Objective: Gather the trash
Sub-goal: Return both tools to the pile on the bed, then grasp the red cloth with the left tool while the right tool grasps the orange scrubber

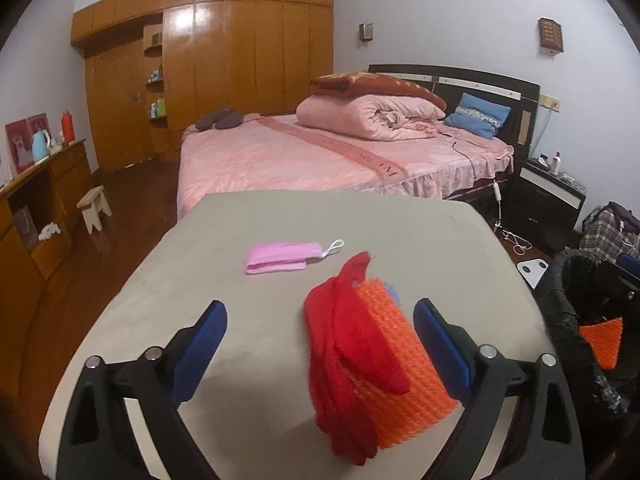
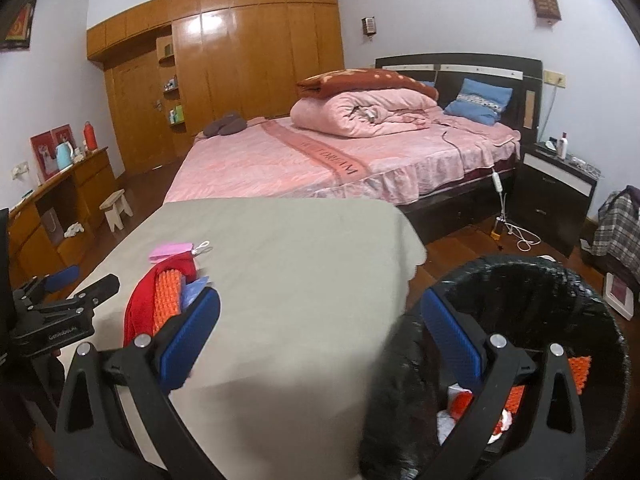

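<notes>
An orange foam net with a red plastic bag (image 1: 376,364) lies on the grey-covered table (image 1: 240,320), between the open fingers of my left gripper (image 1: 320,344), nearer the right finger. A folded pink mask (image 1: 282,257) lies further back on the table. In the right wrist view the same pile (image 2: 164,300) sits left of my right gripper (image 2: 320,340), which is open and empty, its right finger over the rim of the black-lined trash bin (image 2: 580,300). Orange net and scraps lie inside the bin (image 2: 516,396).
The trash bin (image 1: 576,312) stands right of the table. A pink bed (image 1: 320,152) is behind the table, a dark nightstand (image 1: 548,196) to its right, a wooden desk (image 1: 48,200) and small stool (image 1: 94,208) on the left.
</notes>
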Motion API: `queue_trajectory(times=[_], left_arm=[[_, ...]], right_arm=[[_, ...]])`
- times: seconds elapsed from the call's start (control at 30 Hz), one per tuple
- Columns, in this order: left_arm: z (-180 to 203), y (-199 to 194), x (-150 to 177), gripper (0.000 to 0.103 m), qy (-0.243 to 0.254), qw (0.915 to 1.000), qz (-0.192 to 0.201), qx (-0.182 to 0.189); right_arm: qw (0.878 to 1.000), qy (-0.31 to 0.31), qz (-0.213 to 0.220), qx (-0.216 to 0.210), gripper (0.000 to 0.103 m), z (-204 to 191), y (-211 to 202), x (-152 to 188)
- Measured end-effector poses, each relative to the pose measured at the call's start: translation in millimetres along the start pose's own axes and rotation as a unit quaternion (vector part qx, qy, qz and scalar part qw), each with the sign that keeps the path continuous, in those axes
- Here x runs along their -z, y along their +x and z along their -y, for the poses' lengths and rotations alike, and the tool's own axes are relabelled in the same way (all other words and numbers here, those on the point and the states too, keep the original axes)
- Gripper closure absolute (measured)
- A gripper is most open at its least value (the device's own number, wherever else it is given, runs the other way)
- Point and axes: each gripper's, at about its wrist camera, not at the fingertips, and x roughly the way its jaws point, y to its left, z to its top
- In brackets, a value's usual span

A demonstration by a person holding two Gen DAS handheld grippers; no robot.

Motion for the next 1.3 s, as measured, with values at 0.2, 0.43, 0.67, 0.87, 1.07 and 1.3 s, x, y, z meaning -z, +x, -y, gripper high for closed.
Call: queue_trajectory(times=[0.2, 0.43, 0.67, 0.87, 1.07, 1.3], left_arm=[[-1, 25, 1, 0.024, -0.005, 0.9998, -0.016, 0.011], [1, 60, 7, 0.046, -0.012, 0.9981, -0.047, 0.039], [3, 70, 12, 0.074, -0.022, 0.9946, -0.058, 0.084], [-6, 59, 4, 0.077, -0.043, 0.9940, -0.042, 0.092], [-11, 59, 3, 0.092, -0.044, 0.9948, -0.047, 0.079], [-18, 57, 5, 0.092, -0.043, 0.9953, -0.049, 0.071]], right_arm=[[1.000, -0.009, -0.009, -0.004, 0.005, -9, 16, 3], [0.999, -0.021, -0.024, -0.006, 0.005, -19, 29, 8], [0.999, -0.026, -0.036, -0.006, 0.005, -25, 36, 10], [0.999, -0.031, -0.039, -0.009, 0.005, -30, 37, 11], [0.999, -0.036, -0.038, -0.014, 0.005, -36, 35, 11], [0.998, -0.040, -0.039, -0.021, 0.005, -39, 35, 11]])
